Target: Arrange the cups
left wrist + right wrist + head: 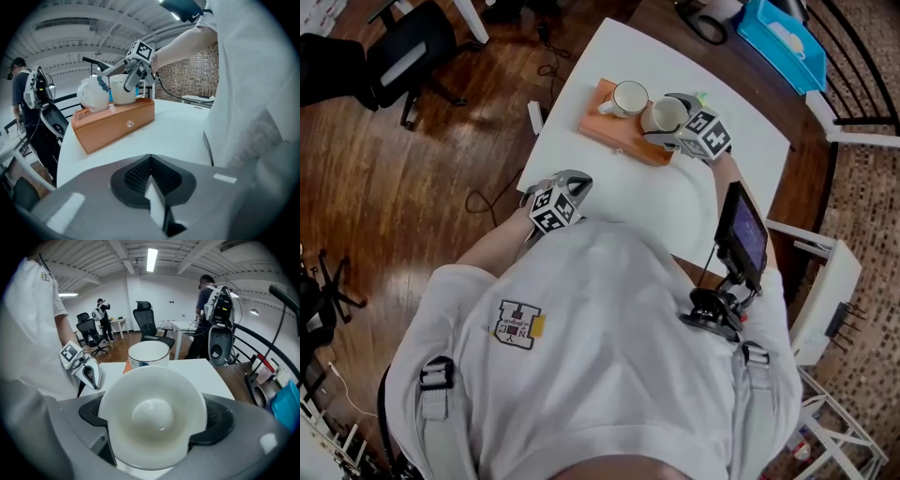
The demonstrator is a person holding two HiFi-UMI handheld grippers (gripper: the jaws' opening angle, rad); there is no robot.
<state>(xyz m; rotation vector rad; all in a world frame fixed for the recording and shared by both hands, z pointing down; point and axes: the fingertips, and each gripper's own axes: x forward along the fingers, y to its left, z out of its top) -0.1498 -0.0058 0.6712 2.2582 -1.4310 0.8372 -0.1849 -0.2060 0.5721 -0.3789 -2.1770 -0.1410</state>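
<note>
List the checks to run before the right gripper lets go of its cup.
1. Grip of the right gripper on the held cup: ok, pads press both sides.
2. Held cup roughly upright: ok, mouth up in the left gripper view.
3. Its base seated on the orange box: cannot tell.
4. Gap to the second cup: cannot tell; the two overlap in every view.
5. Position of the left gripper: ok, shut, empty, near the edge of the table, apart from the box.

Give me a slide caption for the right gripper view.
Right gripper grips a white cup, its mouth facing the camera; a second cup stands just beyond.
</note>
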